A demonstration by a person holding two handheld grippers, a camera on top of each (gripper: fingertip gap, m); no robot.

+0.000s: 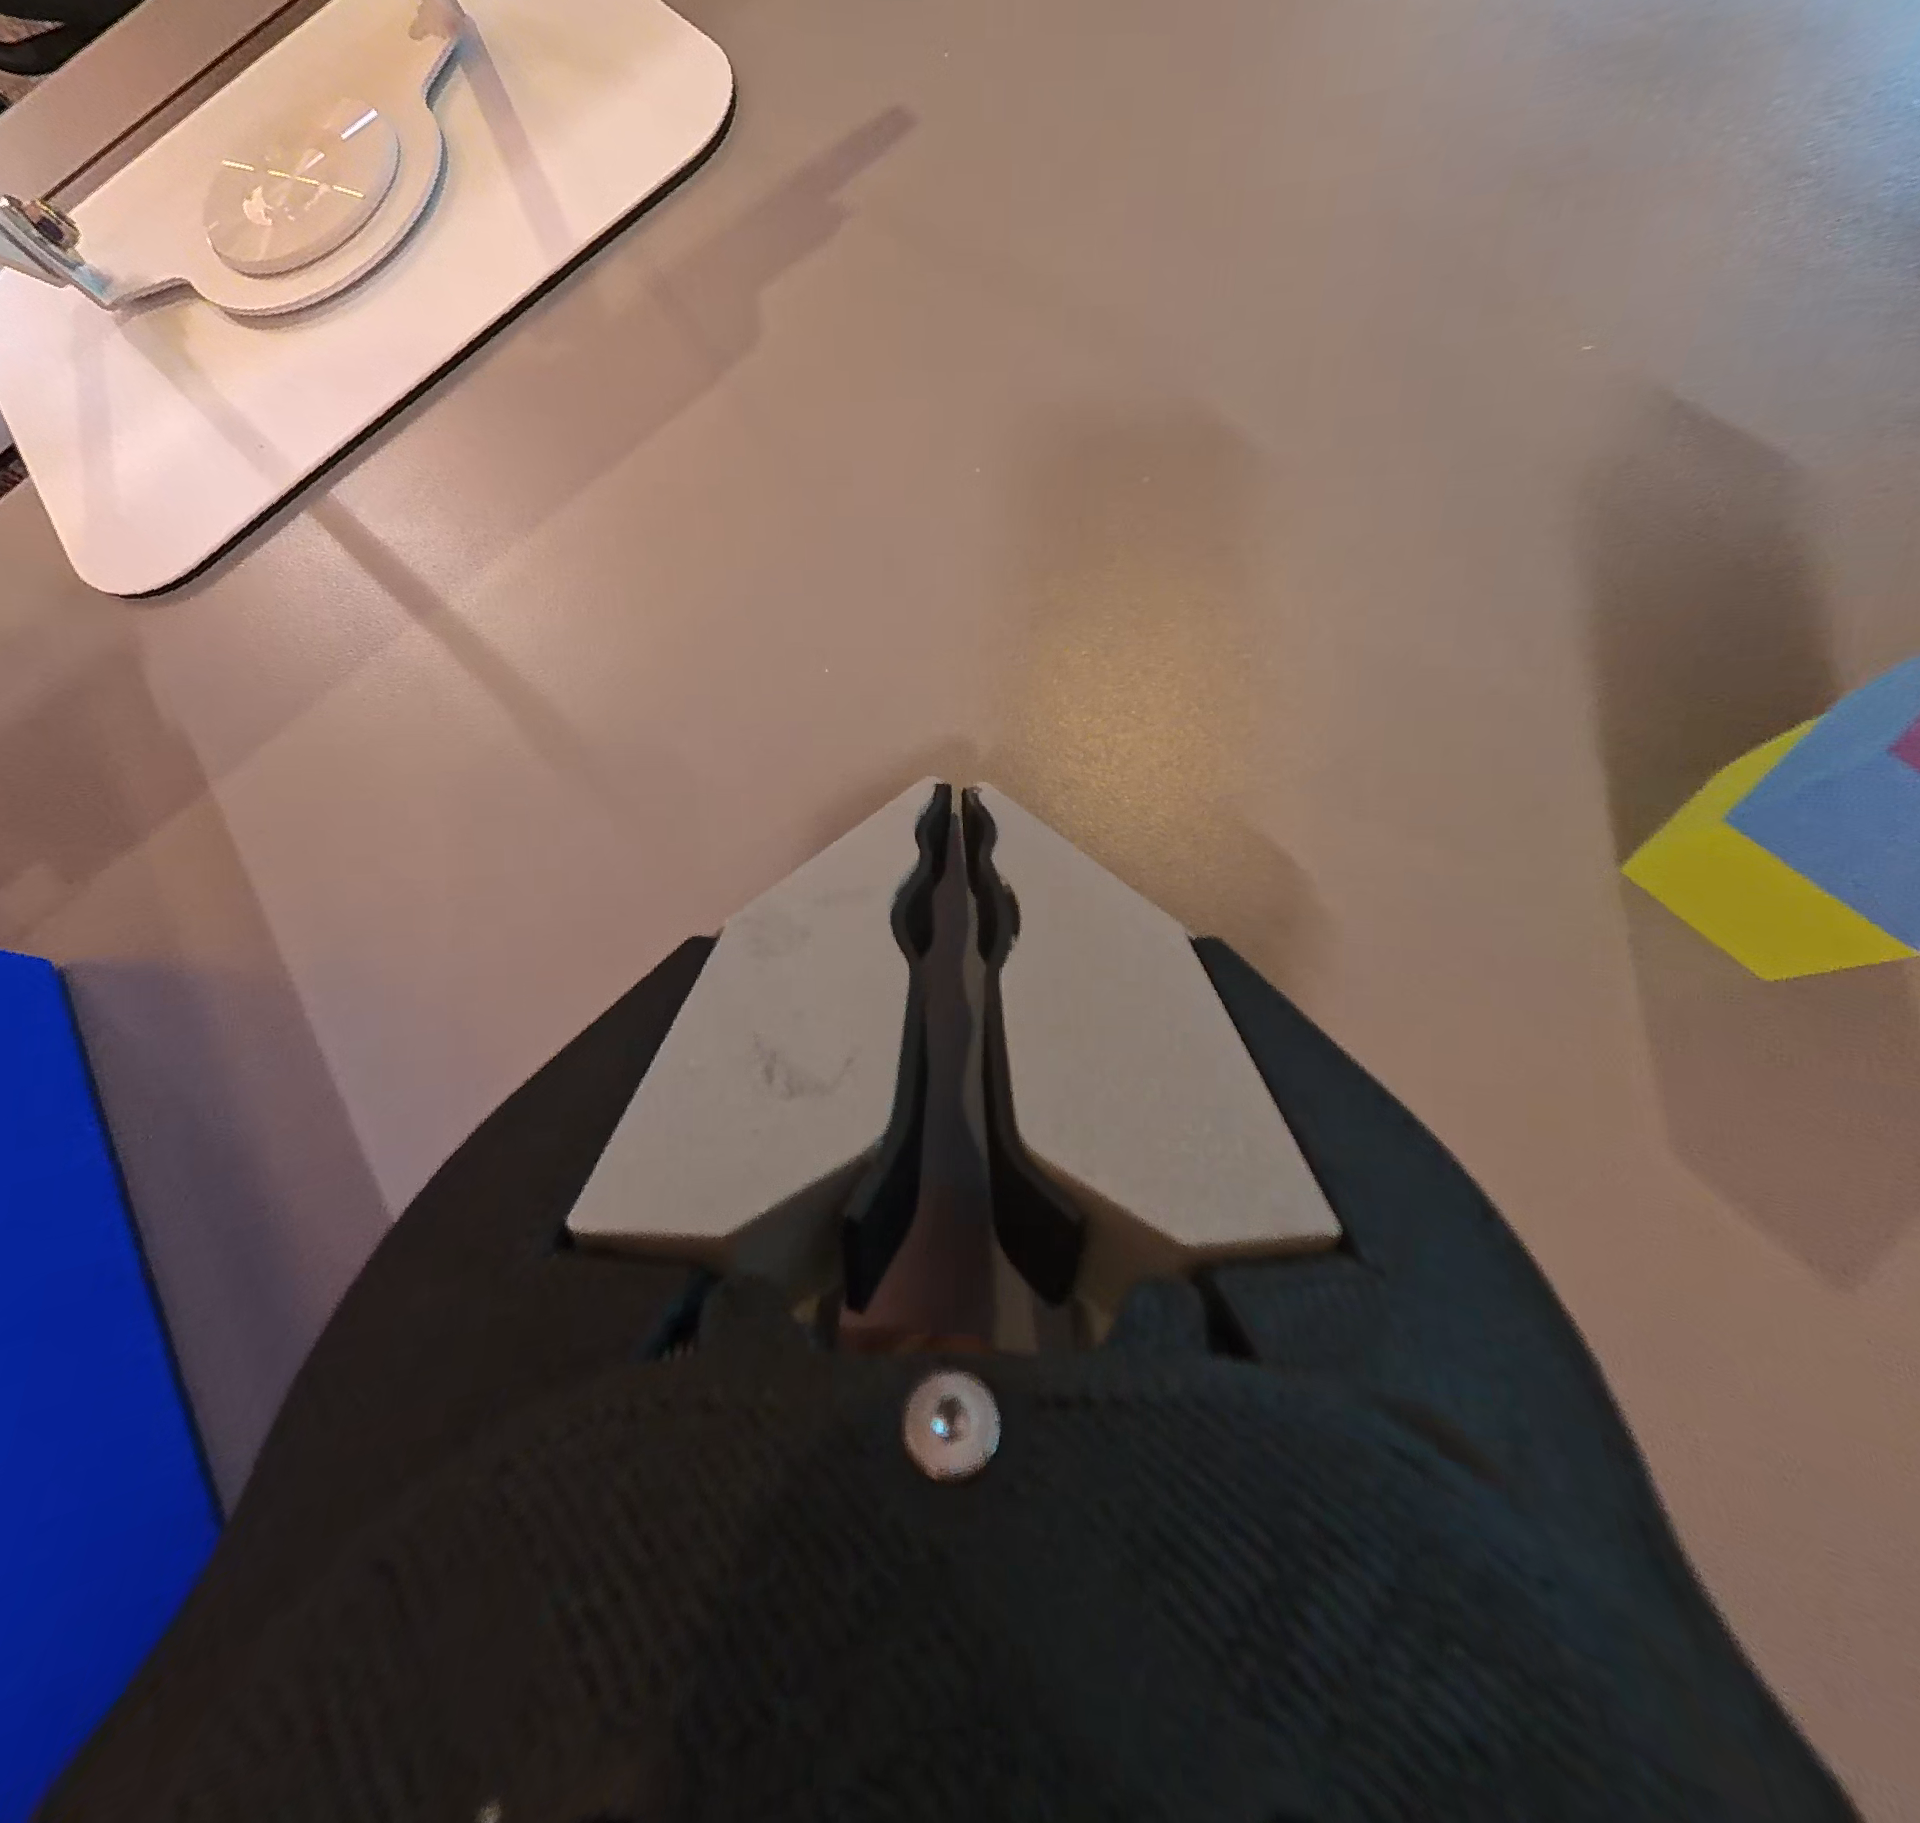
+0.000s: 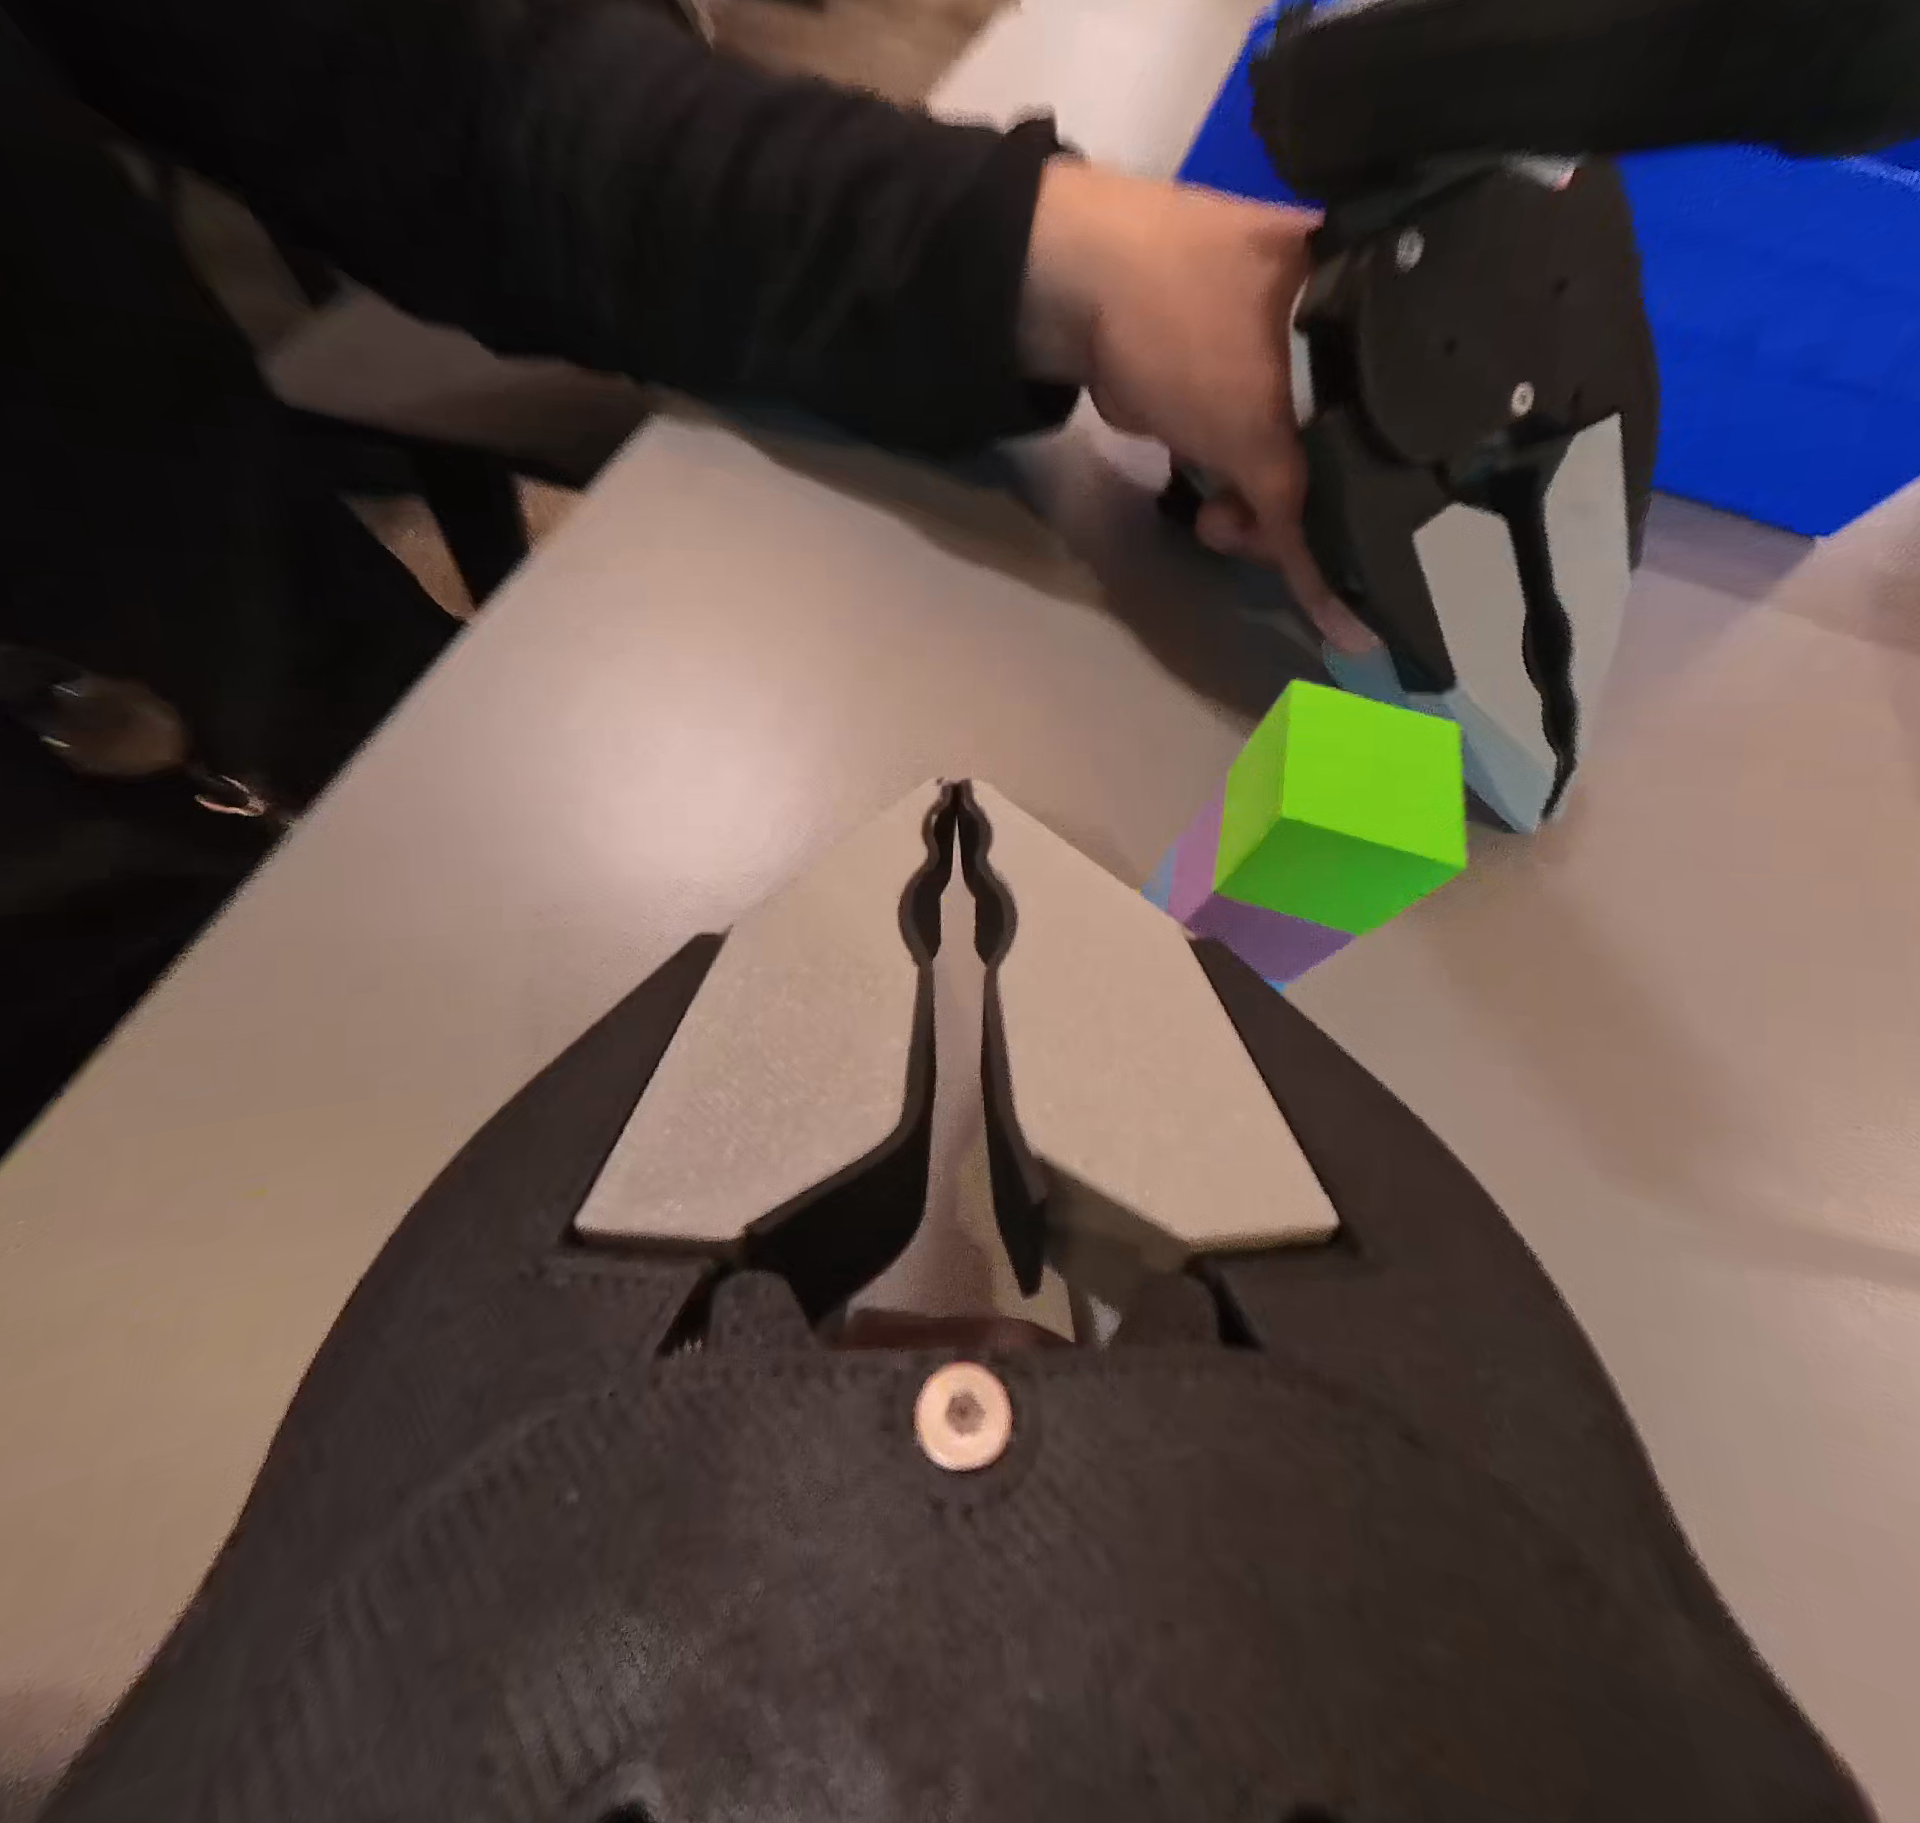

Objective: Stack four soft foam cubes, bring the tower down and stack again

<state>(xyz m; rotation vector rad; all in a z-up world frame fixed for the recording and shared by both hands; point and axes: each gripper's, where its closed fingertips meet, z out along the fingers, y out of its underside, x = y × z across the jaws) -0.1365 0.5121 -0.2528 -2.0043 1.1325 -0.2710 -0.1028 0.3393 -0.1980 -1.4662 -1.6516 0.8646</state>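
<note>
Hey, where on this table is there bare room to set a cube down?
Bare tabletop lies between the white stand base and the cube tower, ahead of the left gripper. It is crowded by the green cube, close to the left gripper.

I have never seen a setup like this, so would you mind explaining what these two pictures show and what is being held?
No robot here: a person holds a handheld two-finger gripper in each hand, and each gripper carries a camera that looks forward along its fingers.

The left wrist view looks down at the left gripper, its fingers closed on nothing above a grey table. At the right edge stand a yellow cube and a blue cube on it. A white stand sits far left.

The right wrist view shows the right gripper, also closed and empty. Beyond it is the cube tower, with a green cube on top of a purple cube. The person's hand holds the left gripper just behind the tower; whether it touches is unclear.
</note>
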